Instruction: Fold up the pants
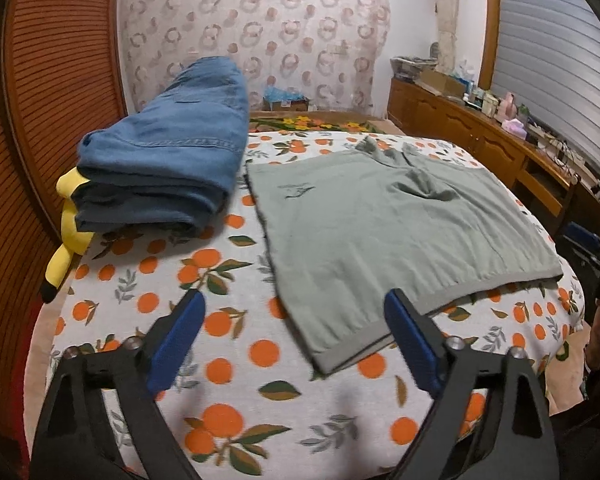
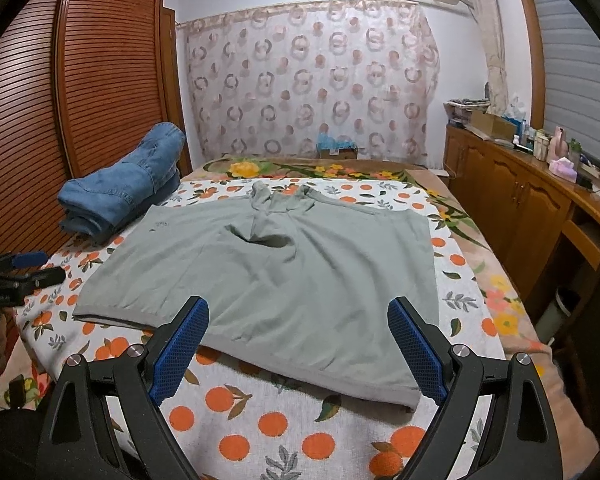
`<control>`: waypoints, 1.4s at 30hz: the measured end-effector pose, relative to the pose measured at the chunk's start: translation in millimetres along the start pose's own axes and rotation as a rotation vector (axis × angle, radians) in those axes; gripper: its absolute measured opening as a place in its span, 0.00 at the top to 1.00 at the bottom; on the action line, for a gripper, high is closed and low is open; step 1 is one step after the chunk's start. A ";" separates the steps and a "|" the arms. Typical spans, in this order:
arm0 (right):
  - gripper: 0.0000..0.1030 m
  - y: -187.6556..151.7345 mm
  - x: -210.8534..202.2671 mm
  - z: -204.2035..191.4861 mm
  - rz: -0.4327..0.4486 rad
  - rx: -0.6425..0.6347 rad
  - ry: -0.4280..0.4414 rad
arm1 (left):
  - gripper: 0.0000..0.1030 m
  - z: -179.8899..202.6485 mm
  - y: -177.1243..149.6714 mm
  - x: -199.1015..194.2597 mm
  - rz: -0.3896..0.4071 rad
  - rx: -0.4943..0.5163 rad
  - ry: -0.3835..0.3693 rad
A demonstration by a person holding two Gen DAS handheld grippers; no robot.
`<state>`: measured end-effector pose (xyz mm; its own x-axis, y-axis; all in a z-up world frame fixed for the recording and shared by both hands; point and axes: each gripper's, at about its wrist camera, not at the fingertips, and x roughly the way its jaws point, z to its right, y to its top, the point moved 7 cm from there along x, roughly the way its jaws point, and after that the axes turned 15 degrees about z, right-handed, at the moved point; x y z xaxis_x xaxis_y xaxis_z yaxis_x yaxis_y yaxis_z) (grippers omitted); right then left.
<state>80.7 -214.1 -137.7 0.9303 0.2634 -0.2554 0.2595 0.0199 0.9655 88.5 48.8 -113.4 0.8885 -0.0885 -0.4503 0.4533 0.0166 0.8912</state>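
Grey pants (image 2: 284, 276) lie flat at frame centre on the bed (image 2: 260, 432), unfolded. Left tongs (image 1: 294, 344) and right tongs (image 2: 298, 350) gape, released, empty. Next move likely: gripping the near hem.

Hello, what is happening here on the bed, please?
A person holds tongs in each hand over a bed covered with an orange-print sheet. Both the left tongs and the right tongs are open and hold nothing. A grey-green garment lies spread flat before them, not yet gripped. Folded blue jeans rest to its left, beside a yellow plush toy.
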 end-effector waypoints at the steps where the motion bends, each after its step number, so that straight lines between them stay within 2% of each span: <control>1: 0.11 -1.2 2.5 1.5 0.000 -0.002 -0.001 | 0.24 -4.1 -1.9 1.6 -0.007 -0.005 0.001; 4: 0.11 -3.2 5.3 1.7 -0.008 0.000 -0.004 | 0.37 -7.6 -8.0 5.6 -0.026 -0.021 -0.012; 9: 0.11 -4.6 4.3 8.5 -0.016 0.016 -0.013 | 0.50 -3.4 -28.3 13.8 -0.081 -0.004 -0.012; 17: 0.11 -6.4 3.5 6.9 -0.027 0.025 -0.010 | 0.56 7.7 -44.6 19.1 -0.135 0.001 -0.043; 25: 0.11 -3.5 7.1 11.3 -0.023 0.047 -0.015 | 0.94 25.9 -42.5 23.4 -0.129 0.068 -0.073; 29: 0.11 -4.2 8.6 13.5 -0.027 0.053 -0.014 | 0.96 25.8 -36.5 26.3 -0.136 0.037 -0.101; 35: 0.11 -6.2 5.4 18.0 -0.028 0.065 -0.022 | 0.96 27.6 -7.6 22.2 -0.094 0.013 -0.137; 42: 0.11 -6.1 2.8 19.4 -0.027 0.072 -0.025 | 0.96 56.8 33.8 19.1 -0.036 0.051 -0.200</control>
<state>86.7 -232.2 -145.2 0.9287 0.2395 -0.2832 0.3016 -0.0432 0.9525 116.8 -8.9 -88.8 0.8373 -0.2843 -0.4670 0.4761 -0.0406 0.8784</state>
